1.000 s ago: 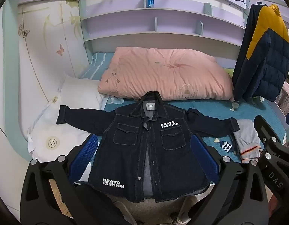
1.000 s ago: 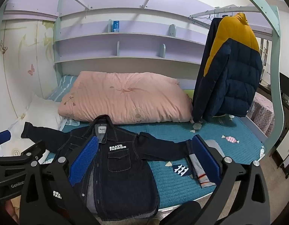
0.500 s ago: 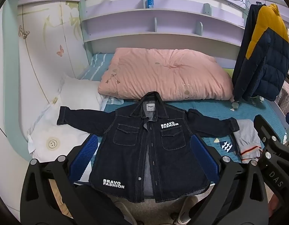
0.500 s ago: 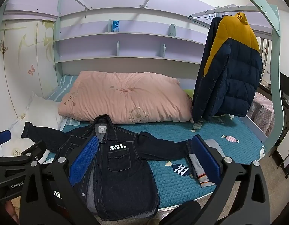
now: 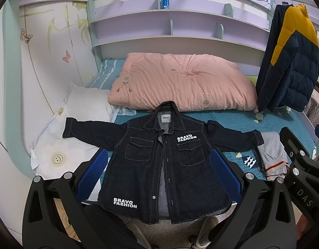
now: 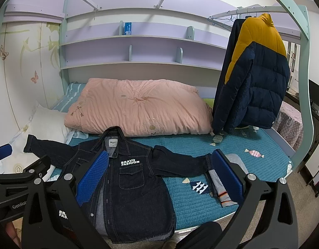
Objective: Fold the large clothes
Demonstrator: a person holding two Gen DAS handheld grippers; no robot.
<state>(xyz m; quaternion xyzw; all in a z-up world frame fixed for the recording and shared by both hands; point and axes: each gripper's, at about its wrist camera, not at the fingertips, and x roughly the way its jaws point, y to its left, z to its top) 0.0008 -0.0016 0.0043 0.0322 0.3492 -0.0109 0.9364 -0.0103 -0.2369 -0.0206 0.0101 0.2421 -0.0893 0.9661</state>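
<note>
both claws, left claw and right claw, gape empty above the denim jacket, whose hem overhangs the bed edge.

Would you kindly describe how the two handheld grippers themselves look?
Both the left gripper and right gripper have matte black, cut-out triangular linkage frames with silver pivot bolts and blue ridged rubber fingers. White lettering shows on the bodies: "DAS" on the right, "GenRob" on the left. No cables visible.

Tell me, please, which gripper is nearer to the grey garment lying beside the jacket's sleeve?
Right. The right gripper has one finger over the grey garment; the left gripper frames the denim jacket.
</note>
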